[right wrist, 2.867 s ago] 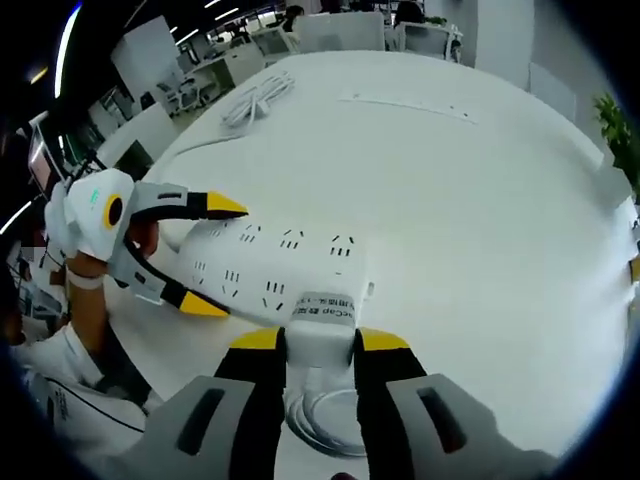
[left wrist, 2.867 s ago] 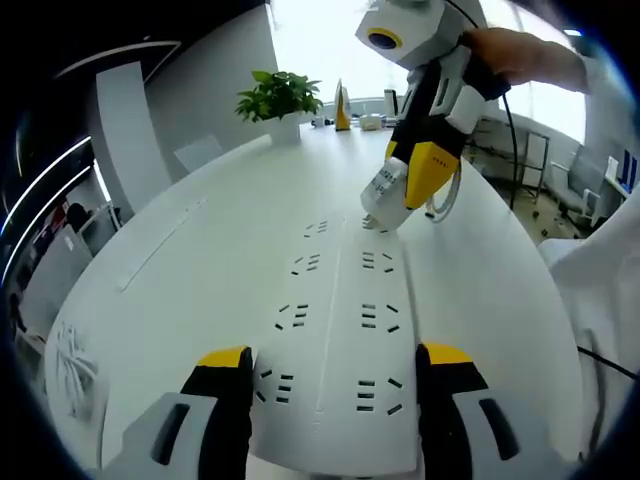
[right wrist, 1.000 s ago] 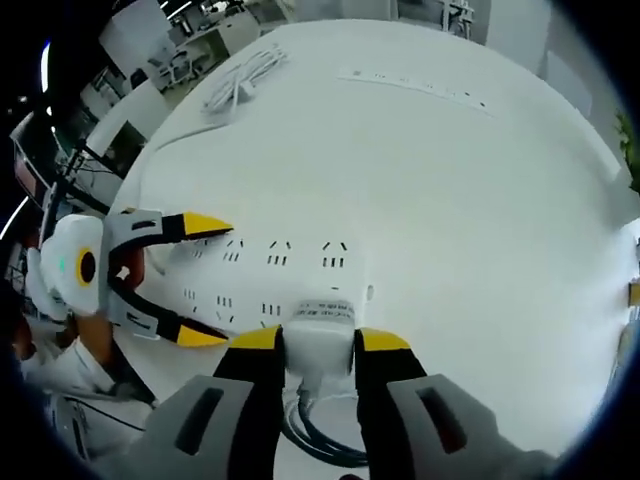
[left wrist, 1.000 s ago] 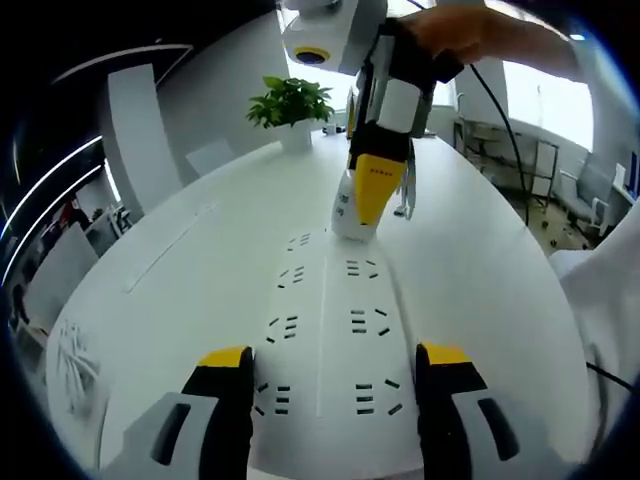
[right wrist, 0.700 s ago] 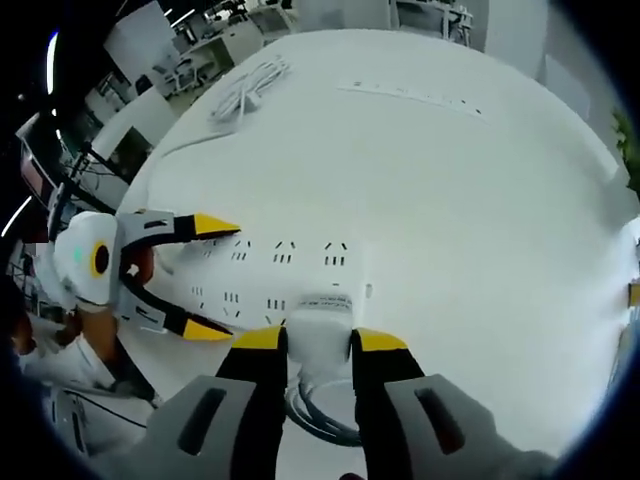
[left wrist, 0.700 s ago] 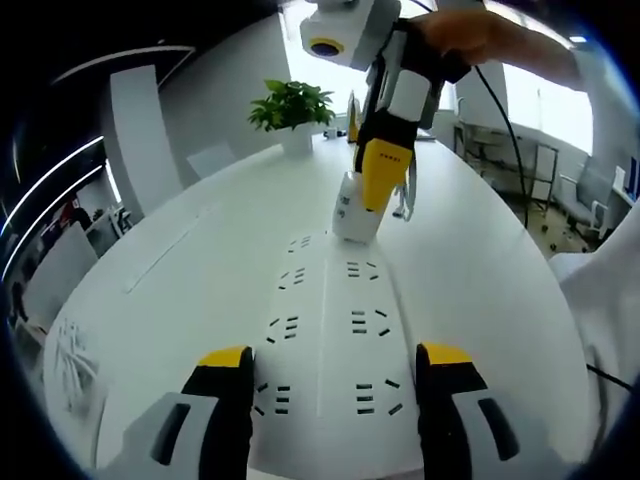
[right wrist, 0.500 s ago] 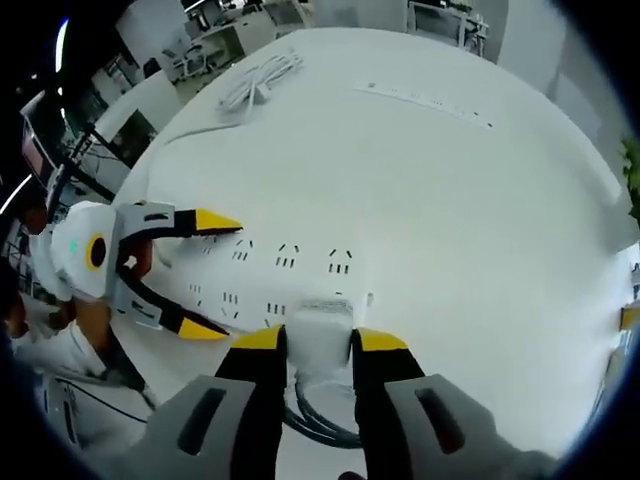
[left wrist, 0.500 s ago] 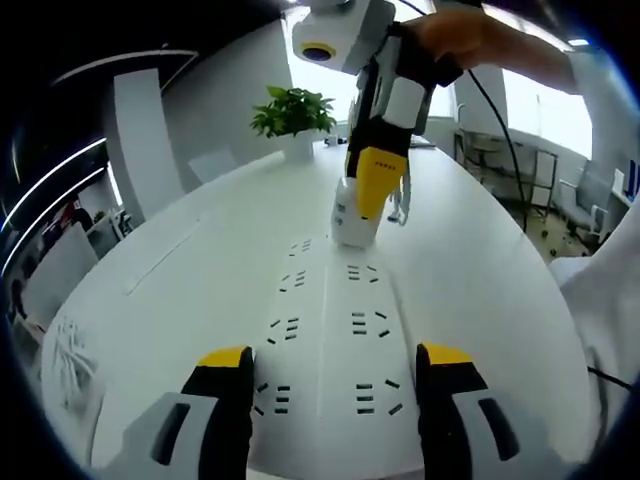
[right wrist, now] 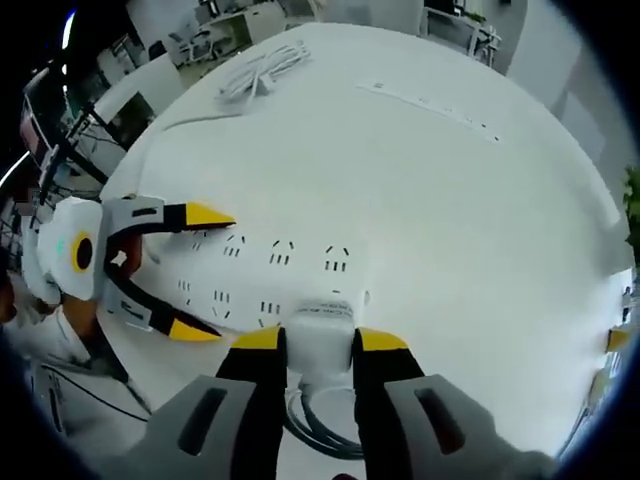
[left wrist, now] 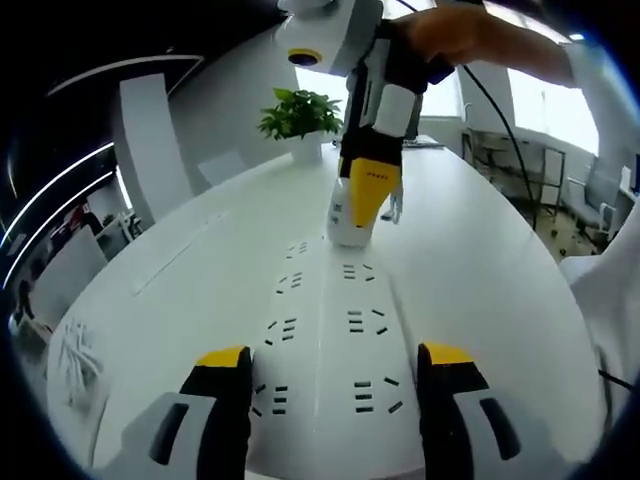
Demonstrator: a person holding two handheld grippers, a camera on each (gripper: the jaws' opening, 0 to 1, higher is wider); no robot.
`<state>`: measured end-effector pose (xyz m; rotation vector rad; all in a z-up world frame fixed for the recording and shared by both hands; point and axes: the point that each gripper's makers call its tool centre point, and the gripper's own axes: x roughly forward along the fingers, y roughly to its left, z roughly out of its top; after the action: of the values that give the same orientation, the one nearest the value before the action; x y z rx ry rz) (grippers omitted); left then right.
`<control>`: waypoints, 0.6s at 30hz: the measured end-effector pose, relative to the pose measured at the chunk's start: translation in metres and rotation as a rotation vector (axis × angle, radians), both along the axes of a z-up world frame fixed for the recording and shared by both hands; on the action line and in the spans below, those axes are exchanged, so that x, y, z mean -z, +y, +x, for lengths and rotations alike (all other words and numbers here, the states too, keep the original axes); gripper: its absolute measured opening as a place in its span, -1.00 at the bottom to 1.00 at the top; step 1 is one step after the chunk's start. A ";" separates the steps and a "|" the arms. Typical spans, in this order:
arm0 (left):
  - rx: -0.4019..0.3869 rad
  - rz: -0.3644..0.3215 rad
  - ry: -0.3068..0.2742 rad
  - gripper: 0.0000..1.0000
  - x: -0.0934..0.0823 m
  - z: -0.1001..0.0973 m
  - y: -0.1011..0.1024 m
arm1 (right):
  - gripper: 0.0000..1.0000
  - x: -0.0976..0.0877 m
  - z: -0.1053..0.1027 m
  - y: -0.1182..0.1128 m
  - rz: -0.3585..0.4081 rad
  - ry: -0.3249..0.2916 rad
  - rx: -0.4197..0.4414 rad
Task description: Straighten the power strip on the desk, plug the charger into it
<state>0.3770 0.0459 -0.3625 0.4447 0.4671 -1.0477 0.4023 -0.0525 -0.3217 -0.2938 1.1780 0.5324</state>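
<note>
Both tongs (right wrist: 318, 342) stay put, charger (right wrist: 320, 344) still gripped.

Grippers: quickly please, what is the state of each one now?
Left gripper: open, jaws astride the power strip.
Right gripper: closed on the white charger, at the strip's far end.

I work over a broad white oval desk (left wrist: 200, 270). At its far end a green potted plant (left wrist: 300, 115) stands before bright windows (left wrist: 530, 100), with metal shelving (left wrist: 500, 165) to the right. Pale wall panels (left wrist: 145, 150) rise on the left. In my right gripper view, rows of office desks and chairs (right wrist: 230, 25) lie beyond the desk's far edge.
</note>
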 end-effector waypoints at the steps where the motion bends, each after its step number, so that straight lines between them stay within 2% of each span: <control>1: -0.001 -0.001 -0.001 0.36 0.000 0.000 0.000 | -0.53 0.000 0.001 0.000 0.002 0.003 -0.001; 5: -0.013 -0.015 0.000 0.36 -0.002 0.003 0.001 | -0.54 -0.001 0.008 0.002 0.011 0.025 -0.013; 10: -0.025 -0.021 0.001 0.36 -0.002 0.005 0.002 | -0.55 0.001 0.011 0.004 -0.031 0.050 -0.054; 14: -0.027 -0.026 0.005 0.36 -0.003 0.006 0.003 | -0.55 0.002 0.016 0.004 -0.037 0.086 -0.039; 18: -0.031 -0.030 0.011 0.36 -0.003 0.006 0.002 | -0.55 0.005 0.016 0.006 -0.072 0.106 -0.062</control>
<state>0.3832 0.0483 -0.3599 0.4038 0.4661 -1.0260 0.4188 -0.0466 -0.3267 -0.3681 1.2962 0.5662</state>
